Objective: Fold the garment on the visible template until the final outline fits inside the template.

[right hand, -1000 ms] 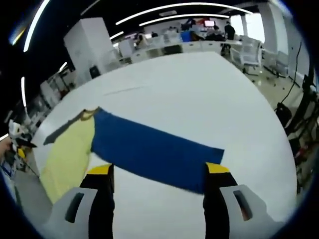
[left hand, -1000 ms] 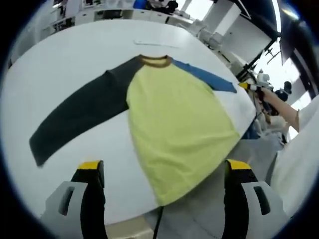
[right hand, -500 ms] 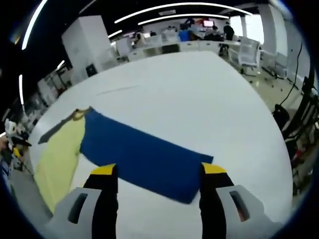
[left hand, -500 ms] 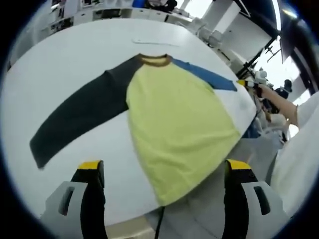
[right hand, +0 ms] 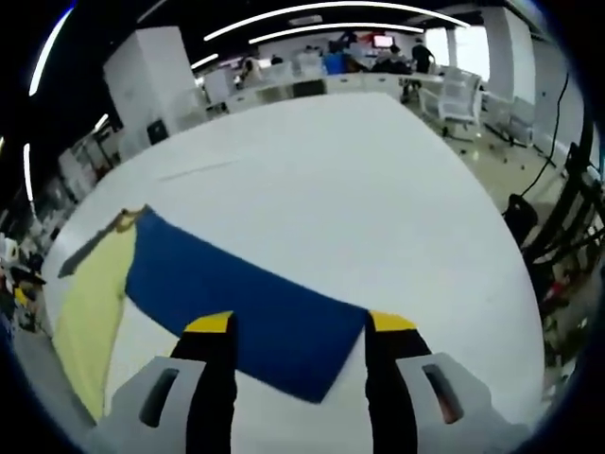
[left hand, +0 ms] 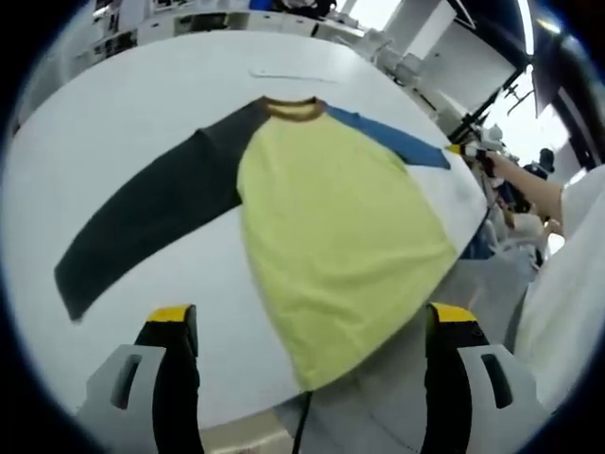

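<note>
White table [left hand: 123, 104] carrying the shirt [left hand: 331, 227] spread flat, hem over the near edge, blue sleeve [right hand: 236, 303] outstretched; left gripper [left hand: 307, 331] and right gripper [right hand: 298, 326] both agape, empty; folding seemingly unstarted.

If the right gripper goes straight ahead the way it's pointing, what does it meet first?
Most likely the blue sleeve: its cuff end lies between the open jaws of the right gripper, on the white table. Height above the cloth is unclear.

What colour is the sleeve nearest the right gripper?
Blue; the sleeve shows best in the right gripper view.
</note>
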